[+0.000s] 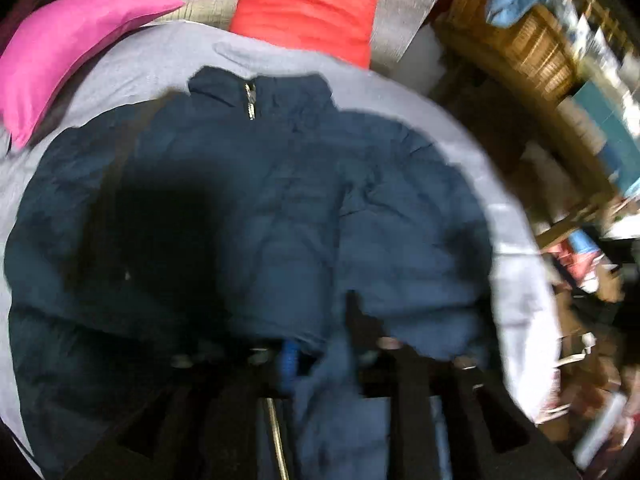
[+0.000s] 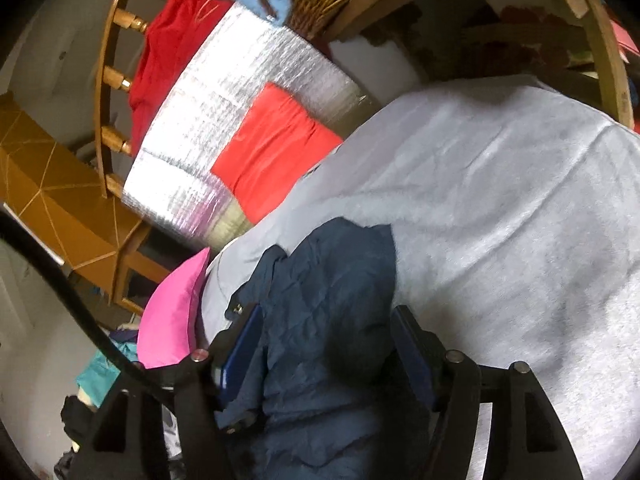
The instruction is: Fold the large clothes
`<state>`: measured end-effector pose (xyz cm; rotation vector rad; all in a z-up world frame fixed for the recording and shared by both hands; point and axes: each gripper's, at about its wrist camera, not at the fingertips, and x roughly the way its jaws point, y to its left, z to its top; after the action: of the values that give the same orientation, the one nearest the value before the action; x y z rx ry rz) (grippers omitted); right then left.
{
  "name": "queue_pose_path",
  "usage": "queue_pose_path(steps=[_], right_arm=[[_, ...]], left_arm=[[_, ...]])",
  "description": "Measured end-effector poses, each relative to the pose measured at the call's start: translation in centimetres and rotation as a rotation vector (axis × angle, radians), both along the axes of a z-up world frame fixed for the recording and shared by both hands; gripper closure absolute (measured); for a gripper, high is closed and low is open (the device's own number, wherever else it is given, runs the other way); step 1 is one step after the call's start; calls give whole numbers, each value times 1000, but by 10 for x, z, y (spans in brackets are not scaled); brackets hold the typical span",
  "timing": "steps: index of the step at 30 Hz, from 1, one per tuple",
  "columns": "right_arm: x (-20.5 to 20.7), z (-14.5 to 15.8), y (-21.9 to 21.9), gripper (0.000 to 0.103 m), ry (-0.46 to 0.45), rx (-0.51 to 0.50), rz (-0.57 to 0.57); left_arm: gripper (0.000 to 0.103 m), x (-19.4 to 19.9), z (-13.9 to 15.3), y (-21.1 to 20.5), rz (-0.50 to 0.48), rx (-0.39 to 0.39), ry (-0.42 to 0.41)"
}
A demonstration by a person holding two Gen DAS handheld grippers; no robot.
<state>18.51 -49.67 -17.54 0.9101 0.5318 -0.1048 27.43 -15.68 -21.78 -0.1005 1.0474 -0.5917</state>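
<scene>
A navy puffer jacket (image 1: 280,200) lies spread on the grey bed sheet (image 1: 140,68), collar and zip at the far end. The left wrist view is blurred. My left gripper (image 1: 324,344) hovers over the jacket's near hem, open, with a fold of navy fabric in the gap beside its blue pad (image 1: 290,360). In the right wrist view my right gripper (image 2: 326,352) stands wide, open, straddling a crumpled part of the jacket (image 2: 328,280) on the sheet (image 2: 500,200). The fabric fills the space between its fingers.
A pink pillow (image 1: 60,48) (image 2: 176,312) lies at the bed's edge. A red cushion (image 1: 308,8) (image 2: 272,152) leans on a silver foil mat (image 2: 224,120). A wicker basket (image 1: 520,40) and wooden chair (image 2: 116,80) stand nearby. A black cable (image 2: 60,280) crosses the left side.
</scene>
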Motion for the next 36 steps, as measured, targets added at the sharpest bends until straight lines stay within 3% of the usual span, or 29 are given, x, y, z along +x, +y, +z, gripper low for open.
queue_pose_path(steps=[1, 3, 4, 6, 11, 16, 19, 24, 28, 30, 32, 36], right_arm=[[2, 1, 5, 33, 0, -11, 15], [9, 5, 21, 33, 7, -55, 60], [13, 6, 31, 33, 13, -83, 88], [19, 6, 50, 33, 28, -132, 128], [28, 2, 77, 33, 38, -148, 171], [39, -6, 81, 33, 59, -135, 164], [39, -7, 75, 33, 56, -115, 149], [31, -4, 59, 33, 64, -165, 127], [24, -5, 41, 33, 67, -147, 101], [22, -5, 37, 33, 64, -131, 93], [21, -6, 35, 33, 57, -121, 97], [16, 0, 41, 33, 48, -176, 97]], left_arm=[[38, -7, 8, 12, 4, -30, -17], [22, -16, 21, 37, 48, -54, -91], [21, -17, 27, 49, 80, -63, -136], [21, -10, 29, 66, 100, -96, -150], [21, 21, 3, 85, 147, -204, -26], [21, 45, 0, 75, 115, -293, 17], [22, 53, -4, 67, 114, -292, 59], [21, 52, 11, 62, 107, -267, 22], [21, 55, 8, 79, 221, -153, -17], [21, 59, -4, 79, 224, -129, 25], [22, 61, -13, 71, 205, -161, 82], [22, 39, 17, 39, 72, -292, 39]])
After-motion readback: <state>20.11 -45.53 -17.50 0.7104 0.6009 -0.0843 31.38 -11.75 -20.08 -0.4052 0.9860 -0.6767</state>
